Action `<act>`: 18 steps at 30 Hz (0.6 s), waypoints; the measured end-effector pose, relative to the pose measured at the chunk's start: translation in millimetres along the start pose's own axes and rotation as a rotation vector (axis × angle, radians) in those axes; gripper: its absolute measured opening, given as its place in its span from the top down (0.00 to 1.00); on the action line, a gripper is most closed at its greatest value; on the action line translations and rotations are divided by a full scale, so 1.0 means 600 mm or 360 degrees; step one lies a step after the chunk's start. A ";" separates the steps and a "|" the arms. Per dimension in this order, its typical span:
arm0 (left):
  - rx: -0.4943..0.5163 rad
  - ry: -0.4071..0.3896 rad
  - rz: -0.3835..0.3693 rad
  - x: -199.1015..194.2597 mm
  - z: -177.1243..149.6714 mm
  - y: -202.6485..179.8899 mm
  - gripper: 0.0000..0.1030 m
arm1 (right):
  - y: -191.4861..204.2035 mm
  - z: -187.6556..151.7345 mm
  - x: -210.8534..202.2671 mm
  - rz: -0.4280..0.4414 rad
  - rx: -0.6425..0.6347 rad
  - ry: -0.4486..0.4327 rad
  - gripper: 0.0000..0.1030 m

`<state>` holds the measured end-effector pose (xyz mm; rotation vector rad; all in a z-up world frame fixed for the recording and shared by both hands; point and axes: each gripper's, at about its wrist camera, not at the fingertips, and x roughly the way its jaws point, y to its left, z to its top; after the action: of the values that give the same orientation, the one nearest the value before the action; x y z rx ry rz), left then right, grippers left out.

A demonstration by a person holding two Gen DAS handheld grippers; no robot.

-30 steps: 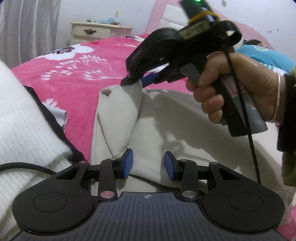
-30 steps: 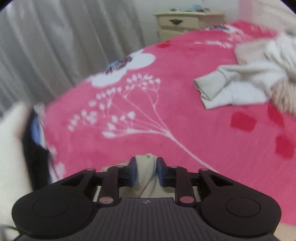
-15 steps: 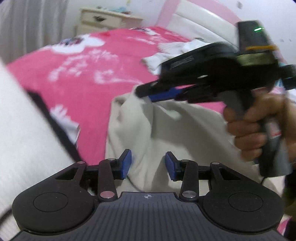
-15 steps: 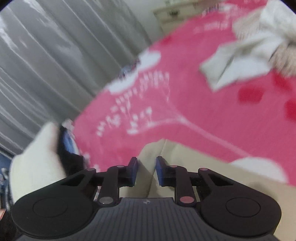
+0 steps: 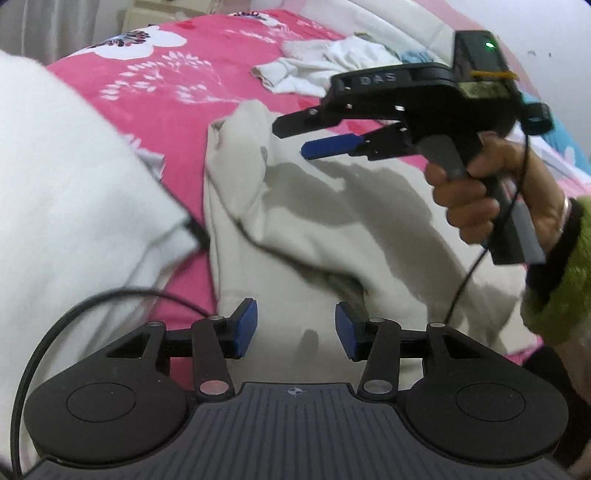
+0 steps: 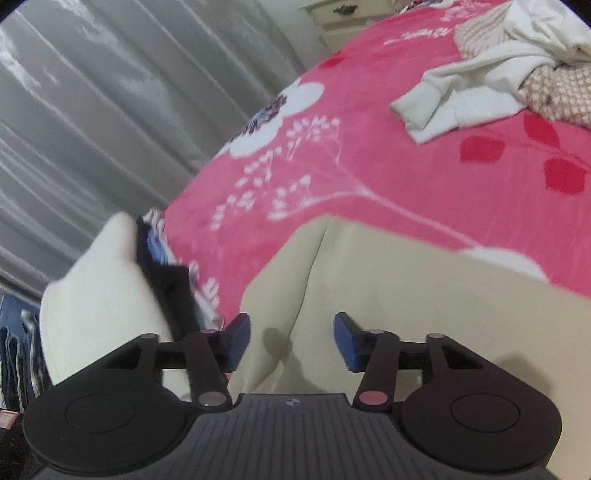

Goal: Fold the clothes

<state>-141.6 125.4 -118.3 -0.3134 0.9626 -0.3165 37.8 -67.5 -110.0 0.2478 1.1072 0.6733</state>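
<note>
A beige garment (image 5: 332,229) lies spread on the pink floral bedspread (image 5: 177,85), with a fold running down its left side. It also shows in the right wrist view (image 6: 406,288). My left gripper (image 5: 294,332) is open and empty, low over the garment's near edge. My right gripper (image 6: 291,339) is open and empty, hovering above the garment's far left part. It shows in the left wrist view (image 5: 291,136) with jaws apart, held above the cloth.
A folded white knit garment (image 5: 74,192) with a dark item under it lies at the left. A heap of white and patterned clothes (image 6: 498,74) lies farther up the bed. Grey curtains (image 6: 110,110) and a cream nightstand (image 6: 343,14) stand beyond.
My right gripper was shut on the beige garment's corner a second ago; it has opened and let go, and the cloth now lies flat. It has lifted and swung right.
</note>
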 end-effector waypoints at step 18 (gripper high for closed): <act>-0.0181 -0.0109 0.0327 0.060 -0.002 -0.027 0.88 | 0.076 -0.020 0.078 -0.0232 -0.0209 0.0131 0.02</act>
<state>-125.6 96.1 -139.6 -0.3237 0.9385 -0.0630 23.0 -5.0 -126.6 0.0265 1.1428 0.6272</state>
